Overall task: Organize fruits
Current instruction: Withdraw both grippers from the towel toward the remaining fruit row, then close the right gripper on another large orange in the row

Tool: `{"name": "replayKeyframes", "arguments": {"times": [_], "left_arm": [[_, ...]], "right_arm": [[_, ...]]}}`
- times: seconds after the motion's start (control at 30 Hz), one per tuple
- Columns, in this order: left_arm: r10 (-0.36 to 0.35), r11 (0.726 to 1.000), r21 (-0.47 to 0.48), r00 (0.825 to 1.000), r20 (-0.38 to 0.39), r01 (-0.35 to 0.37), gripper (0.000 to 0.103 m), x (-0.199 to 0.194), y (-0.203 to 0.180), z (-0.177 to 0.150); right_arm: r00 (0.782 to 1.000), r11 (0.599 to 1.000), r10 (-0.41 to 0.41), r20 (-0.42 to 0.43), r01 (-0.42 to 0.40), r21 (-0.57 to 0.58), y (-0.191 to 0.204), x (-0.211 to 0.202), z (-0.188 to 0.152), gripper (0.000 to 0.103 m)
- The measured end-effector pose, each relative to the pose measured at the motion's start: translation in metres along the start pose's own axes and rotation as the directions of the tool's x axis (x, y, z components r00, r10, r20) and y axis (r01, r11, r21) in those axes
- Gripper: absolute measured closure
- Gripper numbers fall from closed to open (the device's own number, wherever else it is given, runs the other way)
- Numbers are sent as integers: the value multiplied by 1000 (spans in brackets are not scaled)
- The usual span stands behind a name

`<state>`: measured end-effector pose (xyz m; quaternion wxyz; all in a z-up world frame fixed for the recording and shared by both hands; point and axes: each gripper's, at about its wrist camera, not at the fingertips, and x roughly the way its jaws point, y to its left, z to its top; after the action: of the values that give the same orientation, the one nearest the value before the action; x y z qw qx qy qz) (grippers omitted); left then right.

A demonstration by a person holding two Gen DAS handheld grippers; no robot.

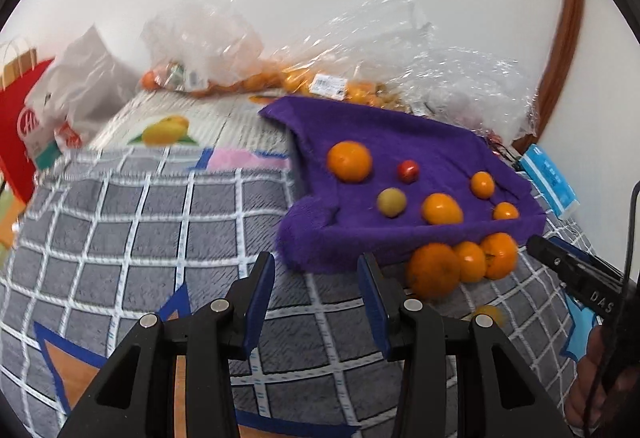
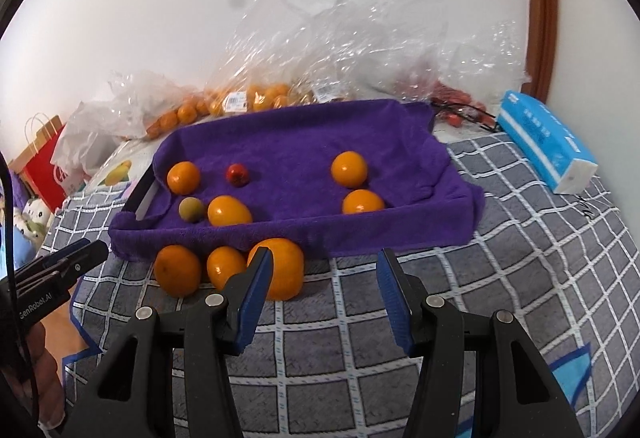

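A tray lined with a purple towel [image 2: 304,142] [image 1: 400,142] sits on a grey checked blanket. It holds several small oranges [image 2: 349,168], a red fruit [image 2: 237,174] and a greenish one [image 2: 191,209]. Three oranges lie on the blanket against the tray's near side: a big one [image 2: 286,266] [image 1: 434,269], a middle one [image 2: 224,266] and a left one [image 2: 178,270]. My right gripper [image 2: 324,266] is open just short of them, its left finger overlapping the big orange in the picture. My left gripper [image 1: 316,270] is open over the blanket, left of the three, with nothing between its fingers.
Clear plastic bags of oranges [image 2: 248,98] and red fruit [image 2: 456,98] are heaped along the white wall behind the tray. A blue tissue pack [image 2: 548,146] lies at the right, a red paper bag [image 1: 16,134] at the left. A brown door frame [image 2: 542,6] stands at the far right.
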<state>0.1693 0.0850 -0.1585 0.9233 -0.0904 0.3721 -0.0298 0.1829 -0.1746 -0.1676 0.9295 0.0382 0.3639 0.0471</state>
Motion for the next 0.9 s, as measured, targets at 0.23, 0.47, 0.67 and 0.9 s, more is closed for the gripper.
{"name": "replayKeyframes", "arguments": {"times": [0.23, 0.47, 0.67, 0.9], "left_arm": [[-10, 999, -43, 997, -72, 7, 62, 10, 9, -6], [-15, 999, -46, 997, -78, 12, 62, 12, 8, -11], [-16, 999, -36, 997, -76, 14, 58, 13, 6, -11], [-16, 999, -30, 997, -77, 14, 56, 13, 5, -11]], "right_arm": [[998, 998, 56, -40, -55, 26, 7, 25, 2, 46], [993, 995, 91, -70, -93, -21, 24, 41, 2, 46], [993, 994, 109, -54, -110, -7, 20, 40, 2, 64], [996, 997, 82, -16, -82, 6, 2, 24, 3, 76]]}}
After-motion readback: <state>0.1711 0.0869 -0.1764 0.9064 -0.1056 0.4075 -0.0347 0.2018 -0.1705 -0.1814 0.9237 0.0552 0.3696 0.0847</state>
